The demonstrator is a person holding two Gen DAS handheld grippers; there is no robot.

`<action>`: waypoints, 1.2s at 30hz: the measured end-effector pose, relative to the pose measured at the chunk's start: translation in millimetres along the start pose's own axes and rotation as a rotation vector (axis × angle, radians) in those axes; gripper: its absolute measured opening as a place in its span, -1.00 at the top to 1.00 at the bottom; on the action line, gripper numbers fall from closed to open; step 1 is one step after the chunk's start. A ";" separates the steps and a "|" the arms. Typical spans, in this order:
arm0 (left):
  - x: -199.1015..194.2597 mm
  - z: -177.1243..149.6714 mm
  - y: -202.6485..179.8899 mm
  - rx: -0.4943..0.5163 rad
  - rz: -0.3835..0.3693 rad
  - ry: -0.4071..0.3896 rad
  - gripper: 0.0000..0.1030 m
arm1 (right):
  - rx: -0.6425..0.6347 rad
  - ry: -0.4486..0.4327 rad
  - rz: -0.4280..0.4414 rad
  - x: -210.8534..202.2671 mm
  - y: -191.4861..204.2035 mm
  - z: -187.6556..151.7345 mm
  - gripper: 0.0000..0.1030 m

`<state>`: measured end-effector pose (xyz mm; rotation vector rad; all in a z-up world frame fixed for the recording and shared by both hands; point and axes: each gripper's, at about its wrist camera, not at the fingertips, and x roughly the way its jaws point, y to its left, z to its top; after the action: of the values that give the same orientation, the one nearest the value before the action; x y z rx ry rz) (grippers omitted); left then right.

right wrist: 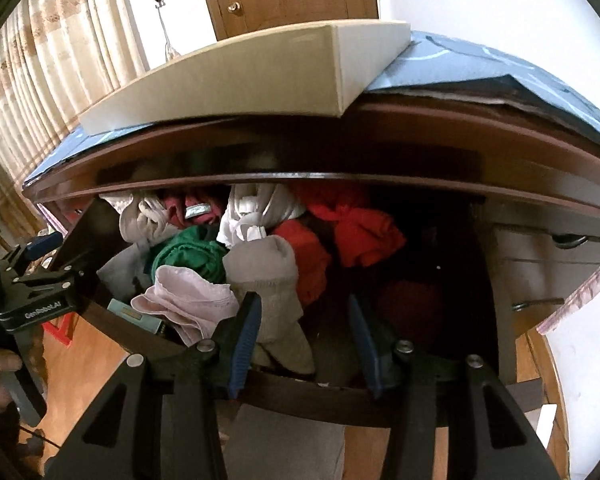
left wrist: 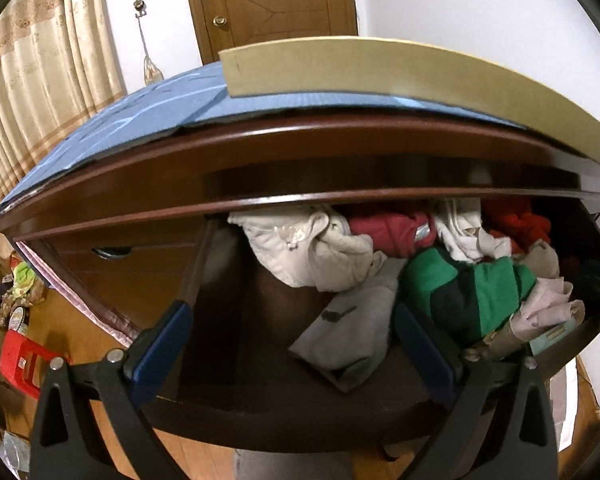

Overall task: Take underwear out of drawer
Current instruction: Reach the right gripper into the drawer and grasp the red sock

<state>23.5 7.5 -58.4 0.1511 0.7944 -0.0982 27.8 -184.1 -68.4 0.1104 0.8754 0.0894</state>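
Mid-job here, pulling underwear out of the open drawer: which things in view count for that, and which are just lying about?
For the job:
- open drawer
- jumbled clothes in it, e.g. beige garment, pink garment, green garment
- right hand-held gripper, left hand-held gripper

Lying about:
- cream box and blue sheet on top
- red stool
- door, curtain

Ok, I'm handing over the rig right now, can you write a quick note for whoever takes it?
Left gripper: fingers wide open over the open drawer, above a pale grey garment, holding nothing.
Right gripper: fingers partly apart at the drawer's front edge; a grey sock-like garment lies against one finger, no grip visible.
Done: drawer open.
Left: pick the underwear from the pile and lift it out.
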 end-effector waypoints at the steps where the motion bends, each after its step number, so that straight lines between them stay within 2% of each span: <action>1: -0.4 -0.1 -0.2 0.004 -0.001 -0.001 -0.99 | 0.002 0.011 0.004 0.3 -0.5 0.4 0.06; 17: -12.8 -17.0 -2.5 0.068 0.001 0.011 -0.99 | 0.021 0.115 0.078 5.0 -7.9 -0.2 0.04; 29: -33.5 -38.2 4.8 0.079 -0.042 0.011 -0.99 | 0.018 0.129 0.091 7.2 -12.7 5.2 0.04; 33: -31.7 -46.2 10.7 0.013 -0.102 0.045 -0.99 | 0.014 0.131 0.090 9.3 -11.8 7.7 0.04; 36: -31.3 -46.1 9.9 0.006 -0.096 0.045 -0.99 | 0.009 0.140 0.094 11.4 -13.5 10.2 0.04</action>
<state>-29.2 26.1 -66.8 0.1213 0.8462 -0.1885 43.4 -196.7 -72.4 0.1556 1.0103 0.1828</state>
